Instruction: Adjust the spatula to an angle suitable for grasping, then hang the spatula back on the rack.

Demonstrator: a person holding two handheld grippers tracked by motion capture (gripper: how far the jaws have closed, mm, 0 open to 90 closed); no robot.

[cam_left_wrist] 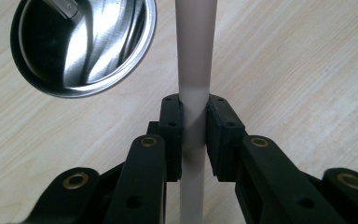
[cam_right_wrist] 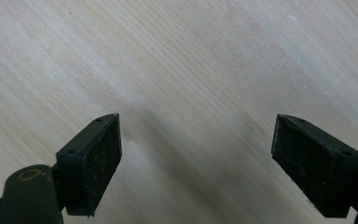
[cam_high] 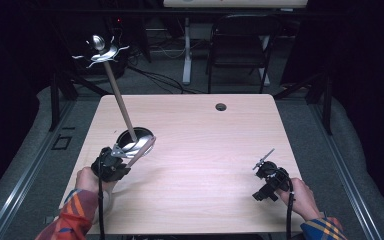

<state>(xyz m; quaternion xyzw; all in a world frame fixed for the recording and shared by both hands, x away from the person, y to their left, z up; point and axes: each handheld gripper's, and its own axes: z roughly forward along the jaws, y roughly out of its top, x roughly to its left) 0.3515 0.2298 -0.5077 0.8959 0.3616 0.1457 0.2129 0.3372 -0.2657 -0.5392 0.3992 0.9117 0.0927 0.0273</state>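
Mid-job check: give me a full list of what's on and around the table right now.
table: one, light wood, centre
cable hole: one, dark, far side of the table
bowl: one, shiny metal, left part of the table
long stick: one, brown with a metal end on top, leaning out of the bowl
rod: one, pale, beside the bowl
chair: one, black, behind the table
left tool: black, shut on the rod
right tool: black, open over bare table
hands: two, checked sleeves, near edge
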